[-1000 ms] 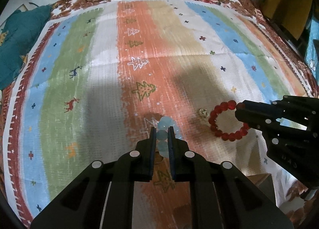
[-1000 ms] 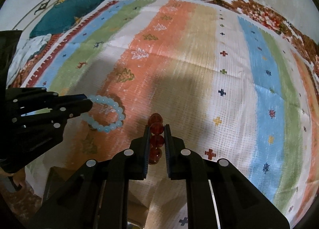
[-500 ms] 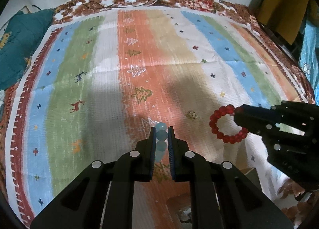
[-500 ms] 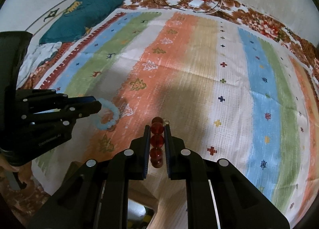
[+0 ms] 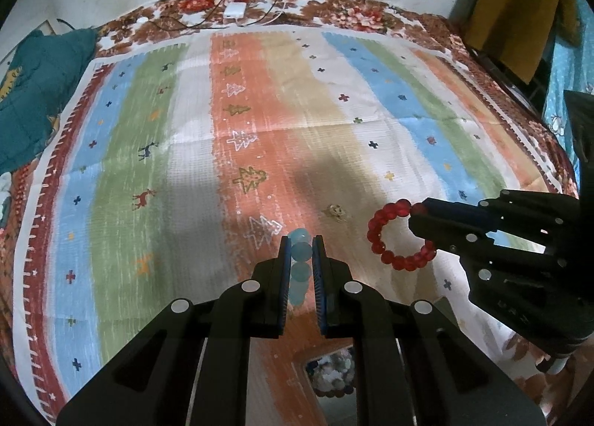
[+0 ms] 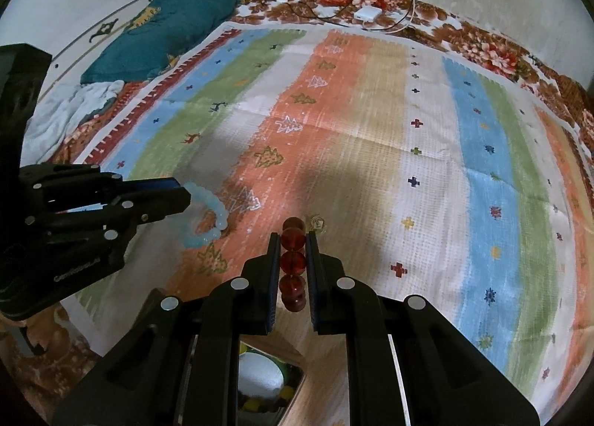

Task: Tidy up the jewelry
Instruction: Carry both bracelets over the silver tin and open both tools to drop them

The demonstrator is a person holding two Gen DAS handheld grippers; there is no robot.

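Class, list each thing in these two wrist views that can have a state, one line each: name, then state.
left tongs: shut on the pale blue bracelet.
right tongs: shut on the red bracelet.
pale blue bracelet: held by one side, loop hanging free above the cloth.
red bracelet: held by one side, loop hanging free.
small ring: lying loose on the striped cloth.
box: open below the tongs, beads inside.
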